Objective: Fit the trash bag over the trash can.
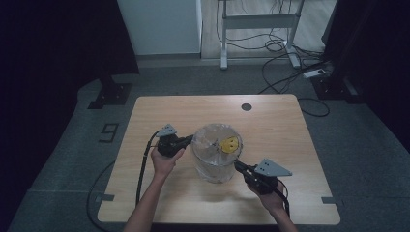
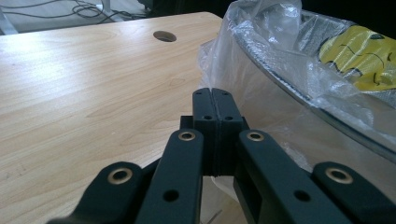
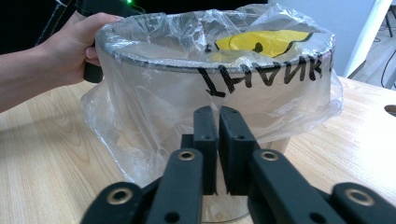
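A round bin [image 1: 212, 166] lined with a clear plastic bag [image 1: 209, 140] stands mid-table. The bag carries a yellow smiley print [image 1: 229, 144] and black lettering [image 3: 261, 77]. My left gripper [image 1: 192, 138] is shut at the bin's left rim, with the bag's film [image 2: 261, 60] just beside its closed jaws [image 2: 212, 100] and nothing visible between them. My right gripper [image 1: 237, 166] sits at the bin's near right side. Its jaws [image 3: 218, 123] stand almost together, low against the hanging film [image 3: 154, 121]; I cannot tell whether any film is pinched. The left hand [image 3: 70, 46] shows behind the bin.
The wooden table [image 1: 270, 121] has a round cable hole [image 1: 246, 107] at its far side, also in the left gripper view [image 2: 164, 36]. Bare tabletop lies left and right of the bin. Cables and a desk frame [image 1: 258, 21] are on the floor beyond.
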Available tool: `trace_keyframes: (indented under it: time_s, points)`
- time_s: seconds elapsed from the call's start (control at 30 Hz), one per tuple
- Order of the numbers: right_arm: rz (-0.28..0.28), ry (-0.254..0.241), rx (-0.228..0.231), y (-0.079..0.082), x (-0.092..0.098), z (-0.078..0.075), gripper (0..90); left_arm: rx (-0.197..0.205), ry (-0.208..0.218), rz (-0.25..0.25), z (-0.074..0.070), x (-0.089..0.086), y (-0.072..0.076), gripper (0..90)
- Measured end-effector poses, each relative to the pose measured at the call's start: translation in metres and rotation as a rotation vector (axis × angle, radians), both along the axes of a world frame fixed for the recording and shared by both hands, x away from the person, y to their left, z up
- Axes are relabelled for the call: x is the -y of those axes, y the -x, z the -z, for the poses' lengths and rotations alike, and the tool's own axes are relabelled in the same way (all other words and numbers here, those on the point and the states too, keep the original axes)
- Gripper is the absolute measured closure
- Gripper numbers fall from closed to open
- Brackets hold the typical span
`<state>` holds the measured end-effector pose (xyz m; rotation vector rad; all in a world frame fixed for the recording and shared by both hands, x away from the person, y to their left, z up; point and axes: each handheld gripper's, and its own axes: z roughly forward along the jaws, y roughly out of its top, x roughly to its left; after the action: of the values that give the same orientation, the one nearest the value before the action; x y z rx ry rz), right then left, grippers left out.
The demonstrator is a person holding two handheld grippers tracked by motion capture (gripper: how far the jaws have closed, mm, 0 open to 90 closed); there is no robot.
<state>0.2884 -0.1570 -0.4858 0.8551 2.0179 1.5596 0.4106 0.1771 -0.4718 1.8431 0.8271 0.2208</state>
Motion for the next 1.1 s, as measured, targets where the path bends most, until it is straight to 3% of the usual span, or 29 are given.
trace_keyframes:
  time_s: [0.3, 0.5, 0.67, 0.73, 0.93, 1.1]
  points:
    - [0.001, -0.009, -0.008, 0.0, 0.001, 0.001, 89.8, 0.003, 0.002, -0.002, -0.001, 0.0, 0.001, 89.7]
    - [0.02, 0.03, -0.054, -0.004, 0.005, 0.016, 89.9, 0.003, 0.001, -0.002, 0.0, -0.002, 0.0, 89.7]
    - [0.027, -0.015, -0.063, -0.007, 0.014, 0.017, 89.4, 0.0, 0.005, -0.005, 0.001, -0.003, 0.0, 89.7]
    - [0.051, -0.054, -0.06, -0.009, 0.021, 0.011, 76.7, -0.001, 0.004, -0.004, 0.001, -0.003, 0.0, 89.7]
    - [0.085, -0.081, -0.075, -0.013, 0.032, 0.012, 70.5, 0.001, 0.001, -0.002, 0.002, -0.001, 0.001, 89.7]
    - [0.082, -0.067, -0.049, -0.01, 0.03, 0.011, 61.8, 0.003, 0.003, -0.004, 0.003, -0.002, 0.001, 88.7]
